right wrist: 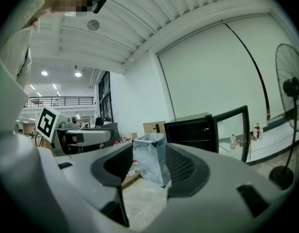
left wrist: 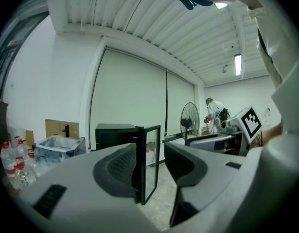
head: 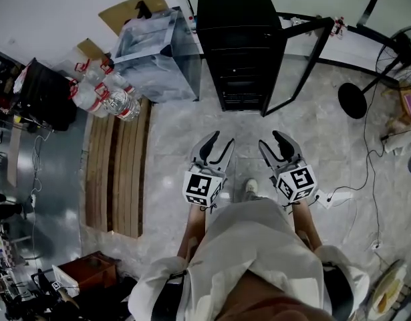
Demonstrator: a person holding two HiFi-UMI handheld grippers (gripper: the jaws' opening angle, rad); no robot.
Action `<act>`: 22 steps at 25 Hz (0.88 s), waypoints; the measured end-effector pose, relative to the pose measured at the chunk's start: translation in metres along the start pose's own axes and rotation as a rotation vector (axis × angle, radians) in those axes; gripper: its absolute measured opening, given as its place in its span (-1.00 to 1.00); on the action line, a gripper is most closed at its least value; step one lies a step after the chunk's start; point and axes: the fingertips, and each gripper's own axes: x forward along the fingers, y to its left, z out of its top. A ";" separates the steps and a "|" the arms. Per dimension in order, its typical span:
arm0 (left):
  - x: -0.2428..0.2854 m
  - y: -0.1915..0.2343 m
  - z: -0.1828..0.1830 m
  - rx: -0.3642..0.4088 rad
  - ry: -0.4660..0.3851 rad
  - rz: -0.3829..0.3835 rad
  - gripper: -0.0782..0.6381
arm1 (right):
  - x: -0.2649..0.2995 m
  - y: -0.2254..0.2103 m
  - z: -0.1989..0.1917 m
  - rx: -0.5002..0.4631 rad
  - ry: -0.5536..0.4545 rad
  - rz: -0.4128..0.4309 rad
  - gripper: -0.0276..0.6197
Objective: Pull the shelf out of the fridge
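A small black fridge (head: 238, 45) stands on the floor ahead of me with its glass door (head: 299, 65) swung open to the right. Its inside is dark, and only faint shelf edges (head: 240, 79) show. My left gripper (head: 217, 147) and right gripper (head: 277, 146) are held side by side at waist height, well short of the fridge. Both are open with nothing between their jaws. The left gripper view looks past its gripper (left wrist: 151, 166) at the fridge (left wrist: 115, 135) and door (left wrist: 149, 161). The right gripper view shows its gripper (right wrist: 149, 166) with the fridge (right wrist: 190, 130) off to the right.
A clear plastic bin (head: 155, 49) stands left of the fridge, with bundled water bottles (head: 101, 92) and a wooden pallet (head: 118, 172) beside it. A standing fan's base (head: 355, 99) and loose cables (head: 369, 179) lie to the right. A person (left wrist: 215, 108) works far off.
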 end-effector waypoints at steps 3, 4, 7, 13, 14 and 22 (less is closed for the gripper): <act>0.017 -0.001 0.002 0.007 0.007 0.006 -0.26 | 0.005 -0.017 0.002 0.008 0.000 0.008 -0.26; 0.023 -0.001 0.003 0.009 0.009 0.009 -0.26 | 0.008 -0.023 0.003 0.009 0.000 0.012 -0.26; 0.040 -0.002 0.004 0.012 0.013 0.022 -0.26 | 0.015 -0.039 0.006 0.014 0.001 0.029 -0.26; 0.061 -0.005 0.006 0.005 0.019 0.040 -0.26 | 0.025 -0.058 0.014 0.014 -0.001 0.067 -0.26; 0.063 -0.005 0.006 0.004 0.021 0.041 -0.26 | 0.026 -0.060 0.016 0.015 -0.003 0.070 -0.26; 0.085 -0.003 0.008 0.011 0.028 0.044 -0.26 | 0.036 -0.080 0.015 0.042 -0.003 0.077 -0.26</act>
